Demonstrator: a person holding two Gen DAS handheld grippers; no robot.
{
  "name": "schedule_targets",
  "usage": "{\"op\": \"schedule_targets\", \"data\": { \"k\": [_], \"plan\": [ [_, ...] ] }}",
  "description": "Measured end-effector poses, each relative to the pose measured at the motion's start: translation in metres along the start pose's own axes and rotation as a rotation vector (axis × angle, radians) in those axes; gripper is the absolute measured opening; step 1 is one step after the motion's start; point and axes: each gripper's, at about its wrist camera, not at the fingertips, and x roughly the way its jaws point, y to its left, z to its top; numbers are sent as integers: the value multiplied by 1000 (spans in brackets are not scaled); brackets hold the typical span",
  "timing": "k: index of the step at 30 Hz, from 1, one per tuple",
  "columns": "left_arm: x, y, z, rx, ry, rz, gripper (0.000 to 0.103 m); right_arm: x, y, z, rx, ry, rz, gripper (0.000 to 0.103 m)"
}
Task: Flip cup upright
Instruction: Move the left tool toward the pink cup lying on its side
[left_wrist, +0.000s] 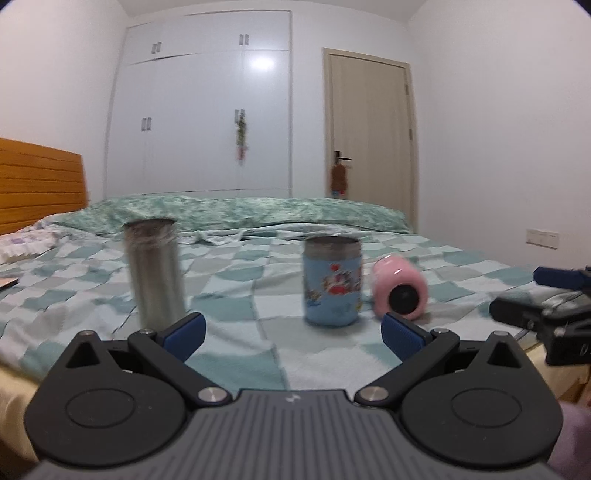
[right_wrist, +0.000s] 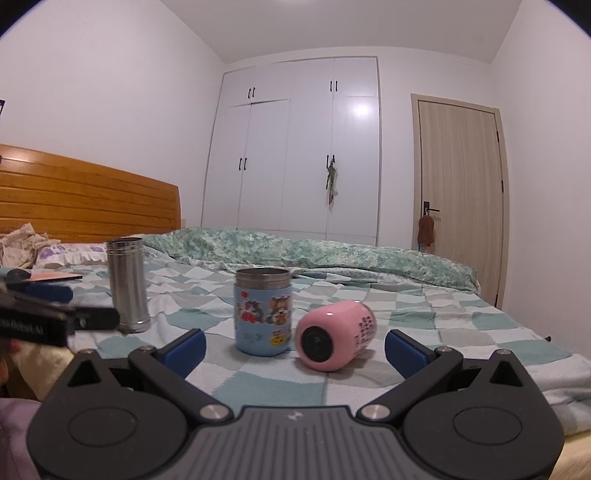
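Observation:
A pink cup (right_wrist: 334, 334) lies on its side on the checked bed cover, its dark base toward me; it also shows in the left wrist view (left_wrist: 400, 291). A blue cartoon cup (right_wrist: 263, 312) stands upright just left of it, also in the left wrist view (left_wrist: 332, 282). A tall steel cup (right_wrist: 127, 284) stands upright further left, also in the left wrist view (left_wrist: 155, 273). My right gripper (right_wrist: 295, 349) is open and empty, just short of the pink cup. My left gripper (left_wrist: 291, 332) is open and empty, short of the steel and blue cups.
The bed's checked cover (right_wrist: 461, 332) spreads right and back to a rolled green quilt (right_wrist: 314, 251). A wooden headboard (right_wrist: 85, 199) and pillows are at the left. A white wardrobe (right_wrist: 295, 147) and a door (right_wrist: 461, 192) stand behind. The other gripper shows at each view's edge (left_wrist: 546, 314).

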Motion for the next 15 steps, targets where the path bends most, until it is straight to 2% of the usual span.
{"op": "schedule_targets", "data": {
  "k": [7,11,15],
  "plan": [
    [35,-32,51,60,73,-126,103,10,-44,19,-13,59,-27,103],
    [67,-55,72,115,147,-149,103,19,-69,24,-17,89,-51,103],
    [98,-74,90,113,245,-173,103,33,-94,28,-20,124,-70,103]
  ]
}}
